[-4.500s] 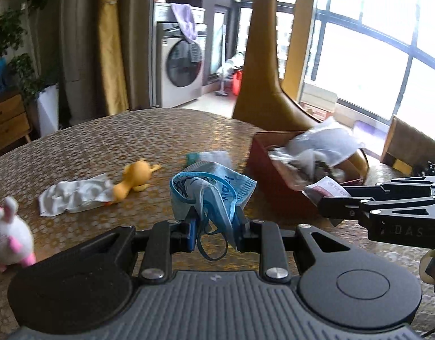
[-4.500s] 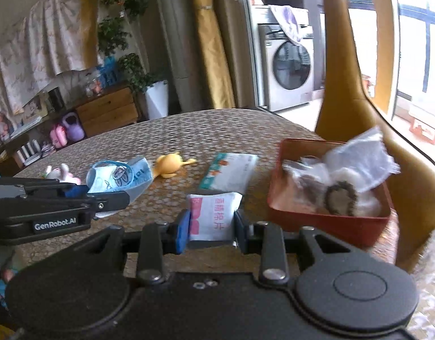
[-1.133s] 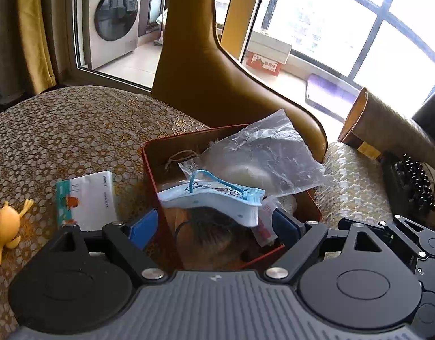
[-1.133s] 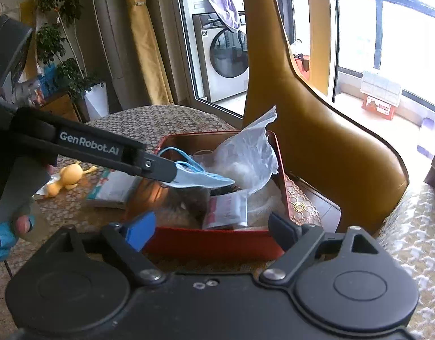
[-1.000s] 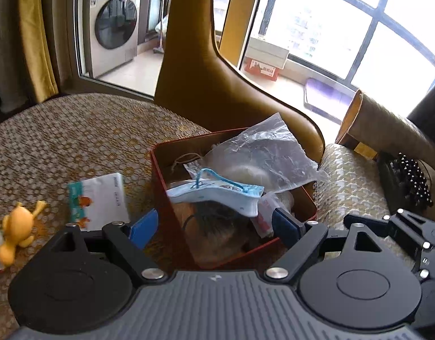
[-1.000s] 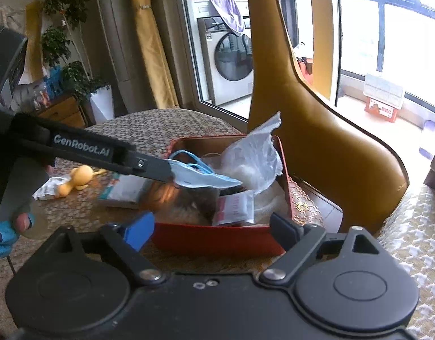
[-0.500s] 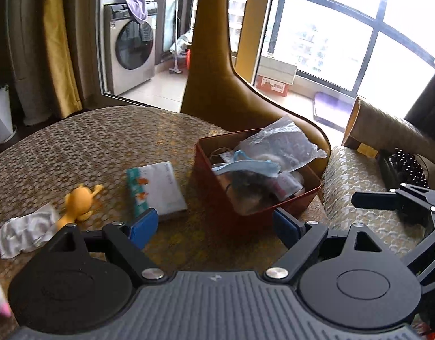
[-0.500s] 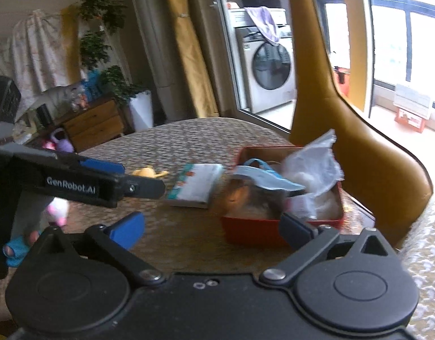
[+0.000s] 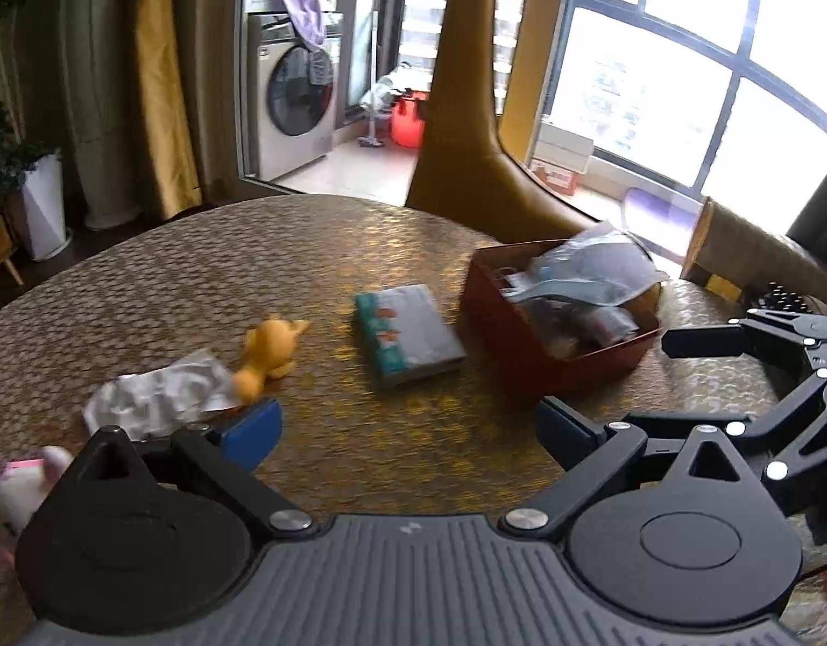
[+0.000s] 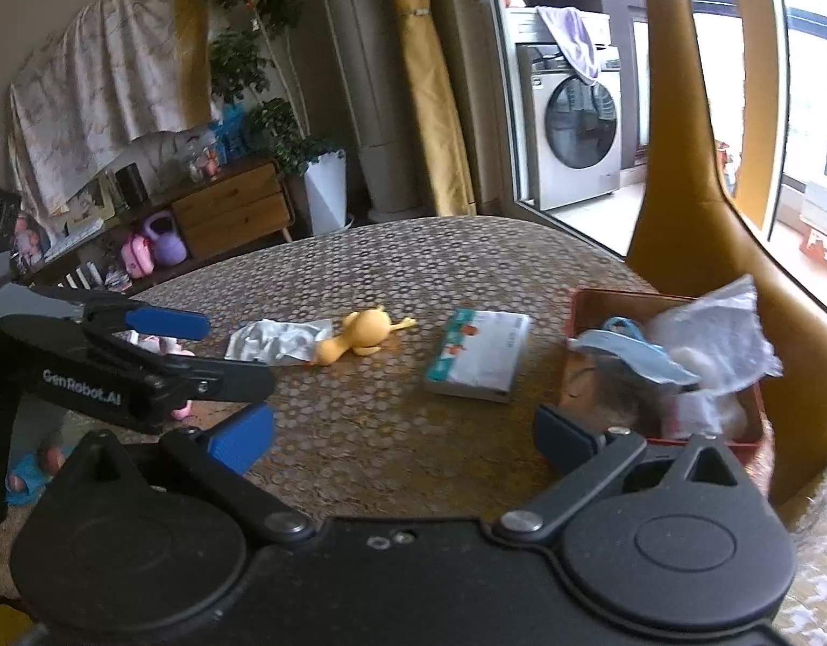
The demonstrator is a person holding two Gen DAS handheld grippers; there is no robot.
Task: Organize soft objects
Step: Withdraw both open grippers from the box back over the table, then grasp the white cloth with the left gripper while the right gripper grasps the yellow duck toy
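Observation:
A red box [image 9: 526, 347] [image 10: 574, 307] on the table's right side holds a blue face mask [image 10: 636, 355], a clear plastic bag [image 9: 596, 269] [image 10: 720, 339] and other soft items. On the table lie a tissue pack [image 9: 408, 334] [image 10: 478, 358], a yellow duck toy [image 9: 268, 352] [image 10: 359, 336], a crumpled white wrapper [image 9: 155, 393] [image 10: 276, 342] and a white-pink plush [image 9: 23, 479]. My left gripper [image 9: 405, 428] is open and empty, above the table's near side. My right gripper [image 10: 402, 433] is open and empty, to the right of the left one.
A tall yellow-brown chair back [image 9: 467, 124] [image 10: 687, 172] stands behind the box. A washing machine [image 9: 289, 91], curtains and potted plants are in the background. The round table [image 9: 252, 253] has a patterned gold cloth.
Both grippers let go of the mask and the small packet in the box, then pulled back and left; the tissue pack, duck and wrapper came into view.

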